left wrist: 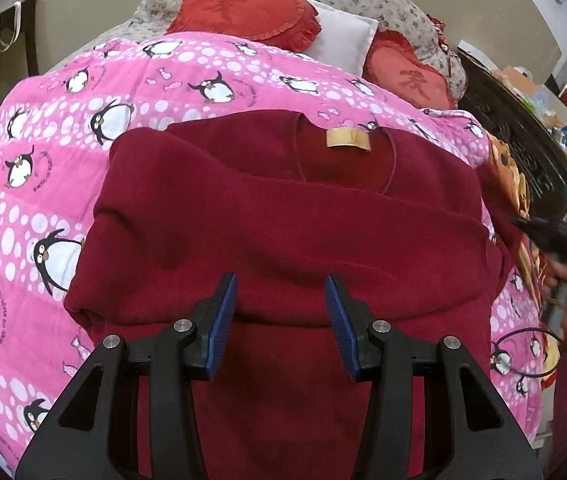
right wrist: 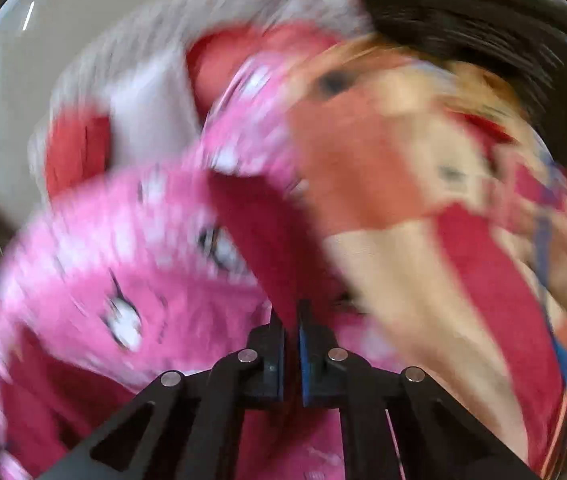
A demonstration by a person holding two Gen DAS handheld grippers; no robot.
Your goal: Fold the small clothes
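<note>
Sleeve fold under way on the dark red sweater [left wrist: 283, 208], which lies on the pink penguin quilt [left wrist: 43, 200].

The left gripper [left wrist: 281, 320] hangs over the sweater's hem, jaws released and empty; the right gripper [right wrist: 291, 344] is clenched on a strip of its red fabric, in a blurred view. Judgement: carry the strip inward across the sweater, laying it flat. Neck label faces up, left side already folded in.

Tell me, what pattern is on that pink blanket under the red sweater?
Black-and-white penguins with white dots on the pink blanket, clearest in the left wrist view.
</note>
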